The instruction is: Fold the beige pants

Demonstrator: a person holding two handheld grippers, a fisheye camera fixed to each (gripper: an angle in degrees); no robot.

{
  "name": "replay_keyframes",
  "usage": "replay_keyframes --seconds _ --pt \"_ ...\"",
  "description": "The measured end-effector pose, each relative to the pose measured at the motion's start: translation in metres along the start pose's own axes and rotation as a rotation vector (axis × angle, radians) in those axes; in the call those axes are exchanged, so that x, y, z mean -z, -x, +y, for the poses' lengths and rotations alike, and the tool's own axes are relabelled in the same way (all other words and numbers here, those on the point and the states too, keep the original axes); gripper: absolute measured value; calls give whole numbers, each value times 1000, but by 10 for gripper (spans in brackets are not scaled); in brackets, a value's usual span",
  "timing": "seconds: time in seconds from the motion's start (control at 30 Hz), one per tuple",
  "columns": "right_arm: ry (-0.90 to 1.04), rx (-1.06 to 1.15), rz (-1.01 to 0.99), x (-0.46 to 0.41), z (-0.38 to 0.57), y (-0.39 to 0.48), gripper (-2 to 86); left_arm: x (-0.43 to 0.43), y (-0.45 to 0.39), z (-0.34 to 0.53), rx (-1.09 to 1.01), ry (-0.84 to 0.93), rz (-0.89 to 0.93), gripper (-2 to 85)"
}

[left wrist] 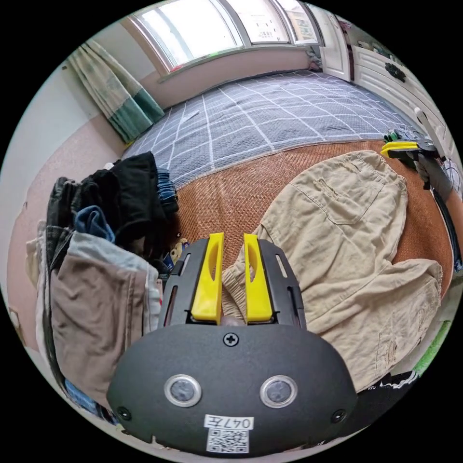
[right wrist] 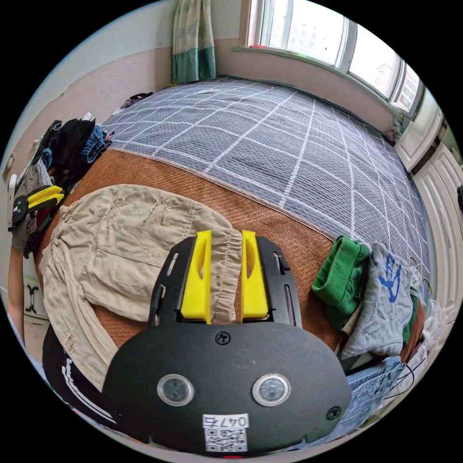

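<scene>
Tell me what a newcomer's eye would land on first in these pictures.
First, the beige pants spread on the brown woven mat, with the left gripper and right gripper each clamped on the elastic waistband. Next, the piles of clothes flanking them: a dark heap and a green and grey stack.

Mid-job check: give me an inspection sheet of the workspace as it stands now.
Surface: brown woven mat over a grey checked bedspread.
Job's things: beige pants spread on the mat, legs bent to one side.
Clutter: dark clothes pile on one side; green and grey folded garments on the other.
Grippers: left claw has pants fabric between its jaws; right claw has the elastic waistband between its jaws.
Cables: thin wires by the folded garments.
Surroundings: window, curtain, white cabinets.
</scene>
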State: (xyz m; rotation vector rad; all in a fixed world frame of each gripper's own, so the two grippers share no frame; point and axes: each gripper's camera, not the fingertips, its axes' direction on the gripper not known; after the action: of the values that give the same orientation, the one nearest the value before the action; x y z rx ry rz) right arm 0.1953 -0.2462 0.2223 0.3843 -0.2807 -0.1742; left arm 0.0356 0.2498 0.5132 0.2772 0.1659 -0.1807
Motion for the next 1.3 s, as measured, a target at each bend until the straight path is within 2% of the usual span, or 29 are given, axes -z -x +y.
replay_keyframes --seconds 0.13,0.23,0.3,0.4,0.5,0.57,0.67,0.83,0.93,1.03,1.1,1.2,1.27,1.3 --pt "13 -39 -41 -15 -11 0 53 -94 -33 -27 -75 130 -30 66" --pt "109 -1 6 -36 -10 10 31 -138 -44 -27 -93 176 71 49" --pt "130 20 71 -40 -4 18 7 -144 -53 -24 -116 177 55 6" --pt "81 46 114 -22 9 33 -5 -144 -76 -17 -220 194 -30 -5" --pt "-92 60 107 30 38 39 -7 -104 -58 7 -168 73 -27 -8" --pt "-235 114 9 82 79 41 -7 -48 -24 50 -89 -100 90 -8" --pt "-327 238 -62 138 153 53 -7 16 6 138 -68 -253 162 -8" --pt "-376 394 -136 189 296 89 -6 70 45 327 -7 -377 244 -7" --pt "-332 391 -145 182 360 109 -5 38 50 378 10 -331 309 -1" --pt "-267 254 -139 160 383 107 -5 -6 64 363 81 -335 412 23" --pt "-278 195 -206 159 390 102 -5 -21 57 335 40 -343 423 50" --pt "-295 191 -203 165 405 106 -5 -68 21 277 -103 -163 304 85" --pt "-294 177 -205 166 418 107 -5 -135 21 245 -20 34 416 105" --pt "-293 174 -208 165 422 107 -5 -151 25 242 23 60 465 107"
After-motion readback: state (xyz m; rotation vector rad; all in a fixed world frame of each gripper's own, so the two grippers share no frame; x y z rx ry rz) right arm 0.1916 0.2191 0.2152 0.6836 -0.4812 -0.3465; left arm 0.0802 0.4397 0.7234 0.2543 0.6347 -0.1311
